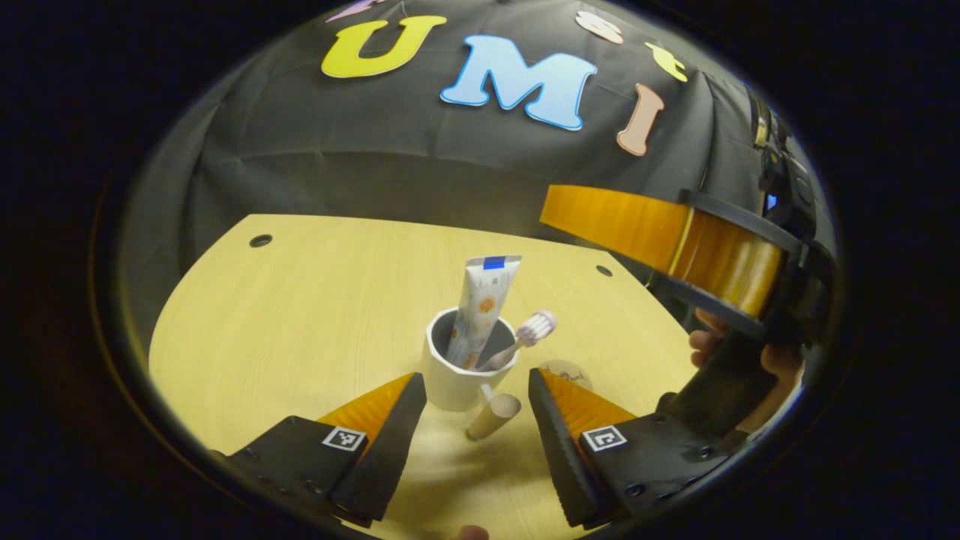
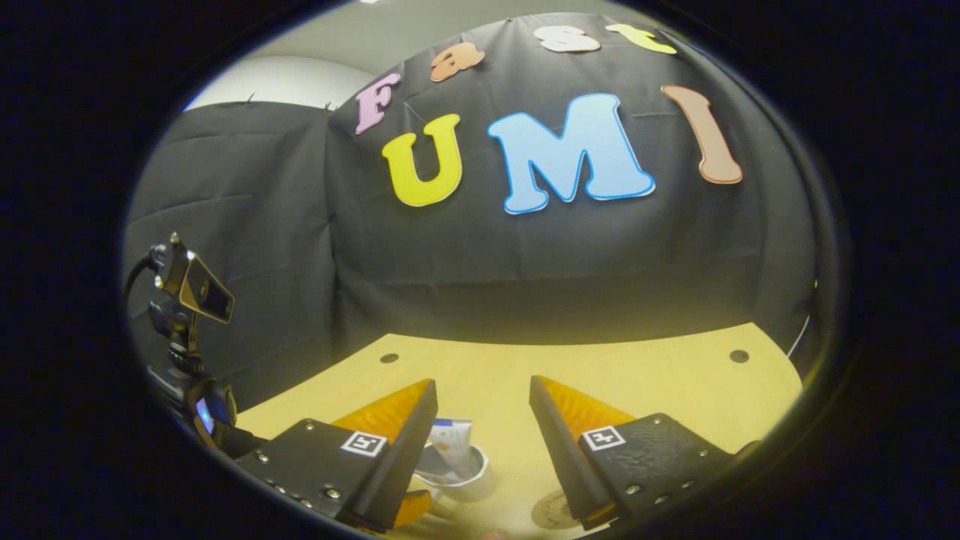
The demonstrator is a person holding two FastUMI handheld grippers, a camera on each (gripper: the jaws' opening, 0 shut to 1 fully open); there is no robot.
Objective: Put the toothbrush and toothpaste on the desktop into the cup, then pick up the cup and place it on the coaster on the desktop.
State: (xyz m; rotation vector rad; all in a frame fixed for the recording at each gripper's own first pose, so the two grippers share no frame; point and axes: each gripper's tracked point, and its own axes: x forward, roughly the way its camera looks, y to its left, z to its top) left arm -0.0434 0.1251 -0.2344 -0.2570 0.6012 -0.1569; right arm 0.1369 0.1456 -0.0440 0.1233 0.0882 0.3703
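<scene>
A white cup (image 1: 452, 373) stands on the yellow desktop (image 1: 300, 315) with its wooden handle (image 1: 493, 416) pointing toward me. The toothpaste tube (image 1: 484, 300) stands upright inside it, and the toothbrush (image 1: 526, 334) leans out to the right, bristles up. My left gripper (image 1: 476, 382) is open, its fingers on either side of the handle and just short of the cup. A round coaster (image 1: 564, 371) lies right of the cup, partly behind my finger. My right gripper (image 2: 484, 384) hangs open above the cup (image 2: 461, 472) and coaster (image 2: 553, 510); it also appears high at the right (image 1: 675, 240).
A hand (image 1: 780, 367) holds the right gripper near the table's right edge. Small dark holes (image 1: 260, 241) mark the desktop's far corners. A black camera mount (image 2: 187, 285) stands at the left. The black cloth wall closes the back.
</scene>
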